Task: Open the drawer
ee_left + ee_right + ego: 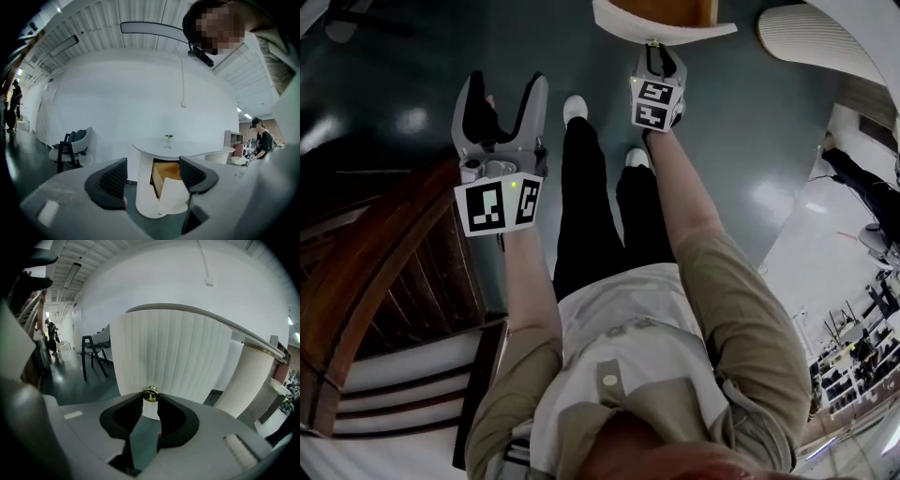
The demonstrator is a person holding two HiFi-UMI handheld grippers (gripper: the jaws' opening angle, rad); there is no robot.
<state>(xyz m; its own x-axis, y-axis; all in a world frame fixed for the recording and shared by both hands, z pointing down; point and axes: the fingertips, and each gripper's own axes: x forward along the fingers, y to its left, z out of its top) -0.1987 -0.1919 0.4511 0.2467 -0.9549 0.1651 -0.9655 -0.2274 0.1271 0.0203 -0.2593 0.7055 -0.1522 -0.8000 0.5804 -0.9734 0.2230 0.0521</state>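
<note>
- A dark, glossy floor (750,122) is shown, with lights mirrored in it.
- A dark brown wooden staircase (389,281) is seen at the left of the head view.
- A dark-framed chair (70,149) is placed by a white wall (117,93).
- A small green plant (168,137) is seen before that wall.
- A long curved lamp (150,29) is hung below the slatted ceiling.
- A white ribbed column (246,380) is shown at the right of the right gripper view.
- 2 distant people are seen: a person in a cap (260,137) and a far figure (50,336) down the hall.
</note>
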